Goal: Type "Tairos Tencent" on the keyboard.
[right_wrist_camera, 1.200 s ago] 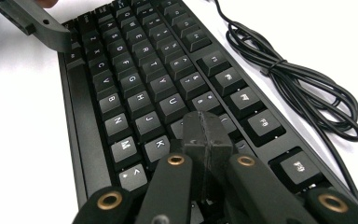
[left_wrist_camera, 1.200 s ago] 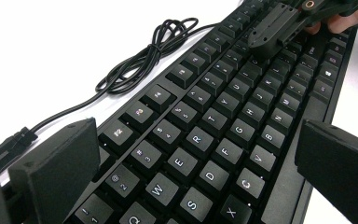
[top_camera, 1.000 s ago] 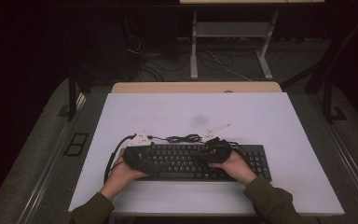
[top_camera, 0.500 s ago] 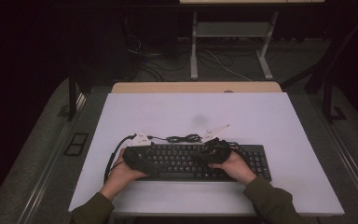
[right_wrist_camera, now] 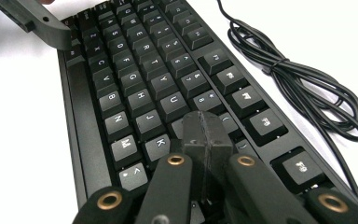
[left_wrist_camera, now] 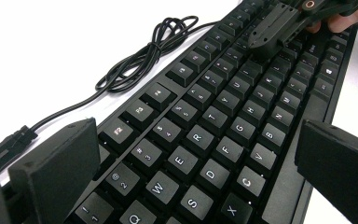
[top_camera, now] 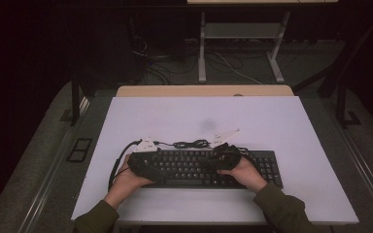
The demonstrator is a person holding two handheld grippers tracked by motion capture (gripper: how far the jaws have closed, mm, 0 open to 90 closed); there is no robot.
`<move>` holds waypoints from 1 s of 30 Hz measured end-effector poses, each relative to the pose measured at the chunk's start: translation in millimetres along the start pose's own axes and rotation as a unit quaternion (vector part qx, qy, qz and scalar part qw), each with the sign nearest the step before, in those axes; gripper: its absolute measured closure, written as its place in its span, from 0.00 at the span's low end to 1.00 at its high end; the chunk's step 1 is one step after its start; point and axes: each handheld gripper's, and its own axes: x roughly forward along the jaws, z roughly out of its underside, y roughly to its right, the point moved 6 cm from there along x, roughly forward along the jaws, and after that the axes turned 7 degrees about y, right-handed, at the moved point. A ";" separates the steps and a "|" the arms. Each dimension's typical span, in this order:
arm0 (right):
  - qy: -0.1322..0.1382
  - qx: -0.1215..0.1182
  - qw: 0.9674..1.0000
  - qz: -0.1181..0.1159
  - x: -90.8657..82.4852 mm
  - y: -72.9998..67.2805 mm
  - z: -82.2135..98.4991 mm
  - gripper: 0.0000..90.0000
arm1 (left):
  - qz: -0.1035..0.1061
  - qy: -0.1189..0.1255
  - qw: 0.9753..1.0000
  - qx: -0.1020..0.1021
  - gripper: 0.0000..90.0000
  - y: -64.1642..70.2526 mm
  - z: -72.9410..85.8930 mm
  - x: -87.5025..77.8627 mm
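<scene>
Black full-size keyboard (top_camera: 204,167) with white-lettered plastic keys lies directly under both grippers, its long axis running from one to the other across the white table (top_camera: 272,121). Right gripper (right_wrist_camera: 204,128), pressed together, tips down over the keys beside K; left gripper (left_wrist_camera: 191,158), spread wide, straddles the Q-to-C letters.

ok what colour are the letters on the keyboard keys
White on black keys of the keyboard, clearest in the left gripper view.
</scene>
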 end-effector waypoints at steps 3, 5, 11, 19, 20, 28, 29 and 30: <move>0.000 0.000 1.000 0.000 0.1 0.0 0.0 0.99 | 0.000 0.000 1.000 0.000 0.00 0.0 0.0 0.0; 0.003 0.002 1.000 -0.001 -0.4 -0.1 -0.8 0.99 | 0.001 0.000 1.000 -0.001 0.00 0.0 0.0 0.0; 0.013 0.005 1.000 -0.001 -3.8 0.6 -3.6 0.98 | 0.001 0.000 1.000 0.001 0.00 0.3 0.0 0.0; 0.026 0.012 1.000 0.002 -8.9 2.5 -7.1 0.88 | 0.000 0.004 1.000 0.004 0.04 0.2 -0.4 -2.7; 0.028 0.012 1.000 0.002 -9.5 3.1 -7.5 0.86 | -0.002 0.004 1.000 0.003 0.06 0.0 -0.1 -3.3; 0.039 0.025 0.999 0.009 -12.1 6.8 -8.6 0.65 | 0.004 0.003 1.000 0.000 0.24 -3.9 2.7 -13.0; 0.040 0.026 0.999 0.011 -12.2 7.3 -8.7 0.61 | 0.005 0.002 1.000 0.002 0.28 -4.4 3.3 -14.2; 0.040 0.028 0.999 0.010 -12.1 7.4 -8.6 0.59 | 0.006 0.002 1.000 0.002 0.31 -4.6 3.7 -15.1</move>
